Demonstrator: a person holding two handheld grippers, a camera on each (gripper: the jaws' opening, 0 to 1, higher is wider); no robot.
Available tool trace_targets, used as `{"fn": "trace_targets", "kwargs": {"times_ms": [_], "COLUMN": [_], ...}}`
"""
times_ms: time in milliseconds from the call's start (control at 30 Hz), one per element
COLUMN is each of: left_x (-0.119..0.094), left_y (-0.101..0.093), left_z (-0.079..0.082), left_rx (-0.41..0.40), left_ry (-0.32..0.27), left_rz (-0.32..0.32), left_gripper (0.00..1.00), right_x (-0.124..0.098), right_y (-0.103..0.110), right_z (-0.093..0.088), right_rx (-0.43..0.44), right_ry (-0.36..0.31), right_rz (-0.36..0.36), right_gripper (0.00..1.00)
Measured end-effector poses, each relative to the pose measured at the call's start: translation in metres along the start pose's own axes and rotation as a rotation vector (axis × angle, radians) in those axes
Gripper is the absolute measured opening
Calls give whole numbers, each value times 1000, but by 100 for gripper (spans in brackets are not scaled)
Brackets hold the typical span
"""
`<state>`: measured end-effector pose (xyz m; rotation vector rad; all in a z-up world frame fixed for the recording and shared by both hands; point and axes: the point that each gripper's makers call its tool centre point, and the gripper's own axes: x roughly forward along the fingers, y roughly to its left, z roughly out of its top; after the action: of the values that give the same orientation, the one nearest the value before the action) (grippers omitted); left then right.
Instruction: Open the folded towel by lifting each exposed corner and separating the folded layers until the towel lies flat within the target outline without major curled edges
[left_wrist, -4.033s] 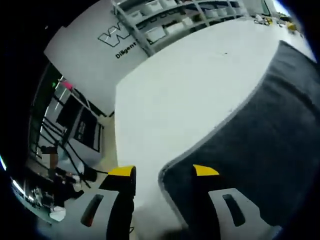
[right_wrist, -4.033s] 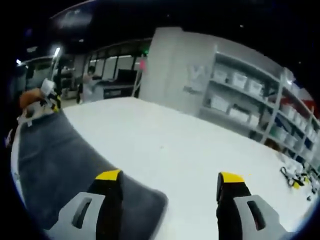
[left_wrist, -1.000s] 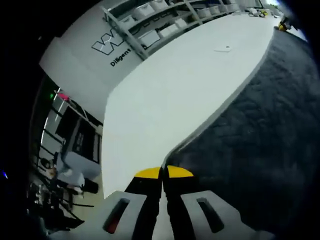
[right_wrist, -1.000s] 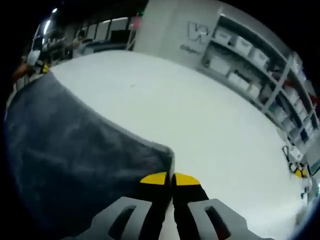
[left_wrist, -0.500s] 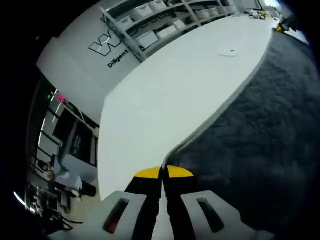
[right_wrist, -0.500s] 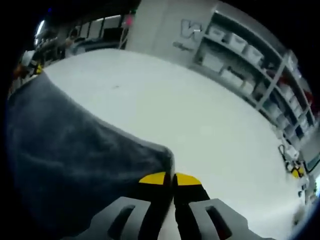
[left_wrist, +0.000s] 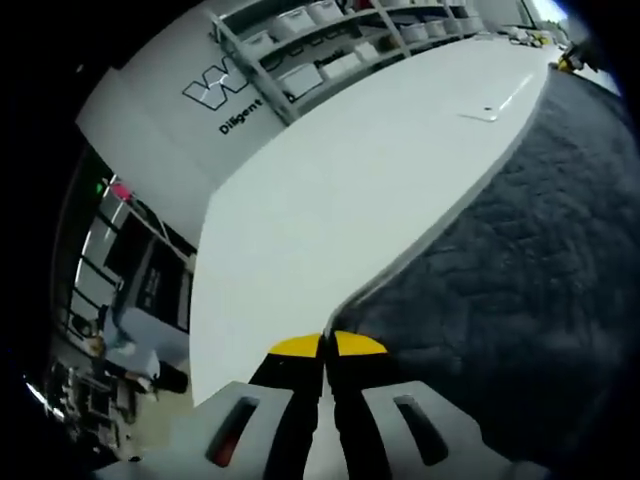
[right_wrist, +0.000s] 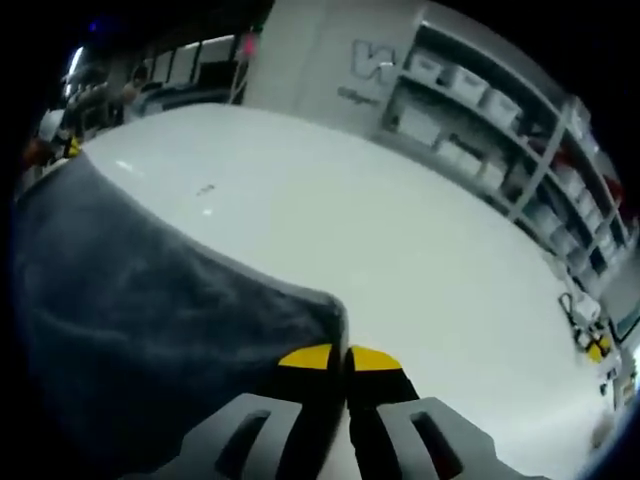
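On the left gripper view's far left, past the table edge, you have dark racks and a glass partition (left_wrist: 120, 250), then a grey wall panel with a logo (left_wrist: 215, 90) and shelving with white bins (left_wrist: 330, 50). Your left gripper (left_wrist: 327, 345) sits at bottom centre, yellow-tipped jaws pressed together, pinching a corner of the dark grey terry towel (left_wrist: 520, 260). That towel spreads right and up from the pinch, over the white table (left_wrist: 340, 190). Across in the right gripper view, the same towel (right_wrist: 140, 320) fills the left side on the white table (right_wrist: 420, 260). Your right gripper (right_wrist: 346, 358) is also clamped fully, on the towel's corner. Shelving (right_wrist: 500, 130) runs along the right.
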<state>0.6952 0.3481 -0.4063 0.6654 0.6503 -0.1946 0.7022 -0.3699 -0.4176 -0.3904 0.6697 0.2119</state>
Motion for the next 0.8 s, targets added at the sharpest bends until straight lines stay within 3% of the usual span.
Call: {"fn": "trace_targets", "kwargs": {"times_ms": [267,533,600,800], "left_x": [7,13,13,13], "left_y": [2,7,7,6], "left_z": [3,5,4,4], "left_rx": [21,-36,-37,-182], "left_ry": [-22,-49,-66,-100], "left_rz": [10,-5,-8,-72], "left_gripper": [1,1,1,1], "right_x": [1,5,5,4], "right_y": [2,1,2,1], "right_z": [1,4,5,5], "right_rx": [19,63,28,86], "right_ry": [-3,-28,-52,-65], "right_rz": [7,5,-10,0], "right_gripper": [0,0,0,0]}}
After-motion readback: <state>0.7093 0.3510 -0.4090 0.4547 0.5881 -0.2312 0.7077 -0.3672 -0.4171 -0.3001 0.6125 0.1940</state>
